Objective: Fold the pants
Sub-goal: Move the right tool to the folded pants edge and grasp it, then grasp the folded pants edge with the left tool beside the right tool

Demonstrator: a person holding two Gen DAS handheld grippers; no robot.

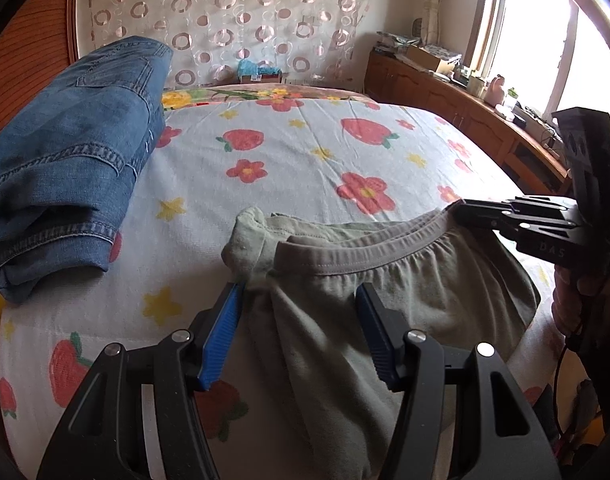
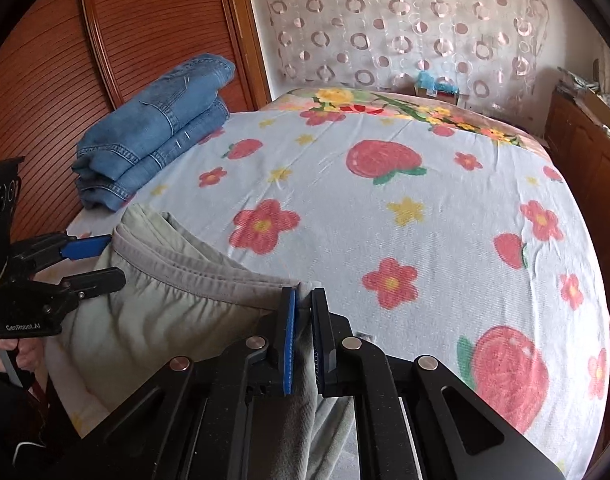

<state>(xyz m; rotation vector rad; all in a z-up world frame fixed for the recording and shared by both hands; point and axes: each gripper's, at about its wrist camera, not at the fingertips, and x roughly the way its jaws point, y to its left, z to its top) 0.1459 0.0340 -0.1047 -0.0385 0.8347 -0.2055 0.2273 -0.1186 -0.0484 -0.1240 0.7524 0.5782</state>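
Grey-green pants (image 1: 405, 292) lie at the near edge of the bed, waistband (image 1: 369, 252) facing away from me. My left gripper (image 1: 301, 296) is open, its blue pads either side of the left end of the waistband, cloth between them. My right gripper (image 2: 303, 300) is shut on the right end of the waistband (image 2: 209, 276). The right gripper (image 1: 471, 210) shows in the left wrist view at the waistband's right end. The left gripper (image 2: 113, 258) shows open in the right wrist view, at the pants (image 2: 145, 320).
Folded blue jeans (image 1: 65, 168) lie on the bed's left side, also in the right wrist view (image 2: 153, 132). The bed has a flower and strawberry sheet (image 1: 305, 152). A wooden cabinet (image 1: 465, 116) with clutter runs along the right wall under a window.
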